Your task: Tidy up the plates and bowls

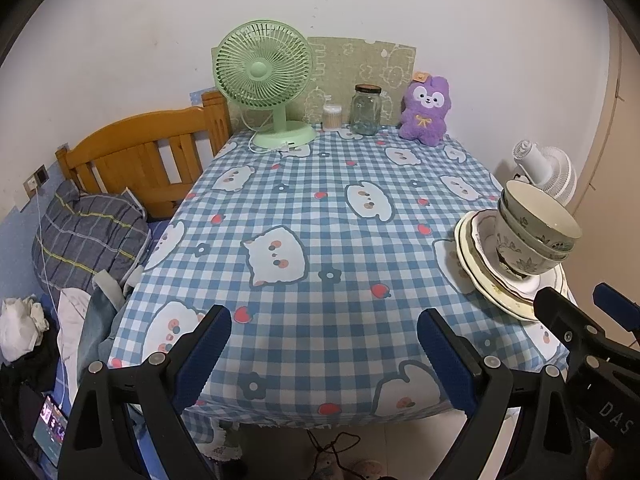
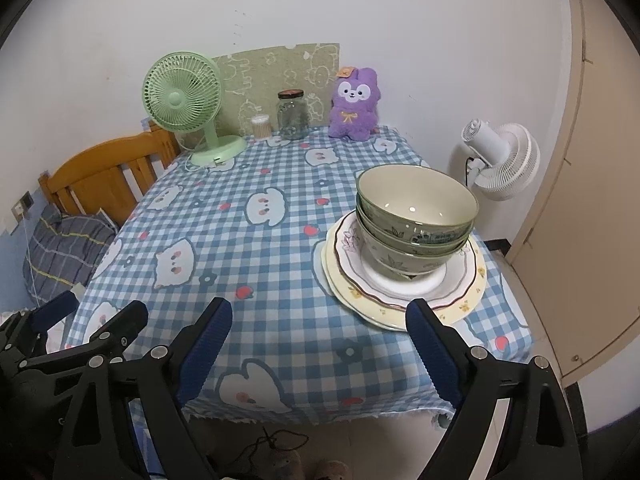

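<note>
Three nested green patterned bowls point(image 2: 414, 224) stand on a stack of plates point(image 2: 464, 304) at the right side of the checked table point(image 2: 260, 248). The bowls point(image 1: 532, 236) and plates point(image 1: 480, 284) also show at the right in the left wrist view. My right gripper point(image 2: 319, 344) is open and empty, above the table's near edge, just in front and left of the plates. My left gripper point(image 1: 325, 348) is open and empty over the near edge, left of the stack. The right gripper shows in the left wrist view point(image 1: 580, 312).
At the table's back stand a green fan point(image 1: 266, 80), a cotton swab tub point(image 1: 332, 117), a glass jar point(image 1: 366, 110) and a purple plush point(image 1: 426, 110). A wooden bed end point(image 1: 140, 156) and bedding are left. A white fan point(image 2: 502, 156) and a door are right.
</note>
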### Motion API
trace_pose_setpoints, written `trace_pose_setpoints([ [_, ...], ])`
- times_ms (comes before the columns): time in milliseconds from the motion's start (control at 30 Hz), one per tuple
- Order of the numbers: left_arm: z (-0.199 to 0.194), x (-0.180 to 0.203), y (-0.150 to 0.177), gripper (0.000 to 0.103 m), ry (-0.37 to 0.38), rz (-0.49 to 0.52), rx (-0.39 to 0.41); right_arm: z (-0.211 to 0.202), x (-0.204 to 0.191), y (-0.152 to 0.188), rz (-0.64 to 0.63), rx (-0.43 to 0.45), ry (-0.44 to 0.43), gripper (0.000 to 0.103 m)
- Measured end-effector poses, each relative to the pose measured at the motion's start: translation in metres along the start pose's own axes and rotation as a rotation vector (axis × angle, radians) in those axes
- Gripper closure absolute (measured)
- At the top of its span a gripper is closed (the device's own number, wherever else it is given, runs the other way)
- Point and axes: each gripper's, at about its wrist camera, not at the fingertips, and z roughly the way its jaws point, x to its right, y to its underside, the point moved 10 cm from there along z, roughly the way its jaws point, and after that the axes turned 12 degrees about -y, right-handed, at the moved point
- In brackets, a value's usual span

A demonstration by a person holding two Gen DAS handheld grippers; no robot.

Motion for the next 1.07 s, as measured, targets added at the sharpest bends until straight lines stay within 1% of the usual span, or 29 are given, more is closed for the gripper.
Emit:
trace_pose_setpoints([
  [300,-0.002,0.0,0.0,0.007,0.01,0.011,0.017,-0.003,0.001,0.001,0.014,0.014,0.016,0.011],
  [700,-0.005,-0.007,-0.007,0.005,-0.001,0.009,0.055,-0.006,-0.004,-0.003,0.02,0.037,0.025,0.011],
  [1067,-0.001,-0.008,-0.011,0.004,0.006,0.013,0.062,-0.003,-0.005,-0.006,0.025,0.039,0.03,0.011],
])
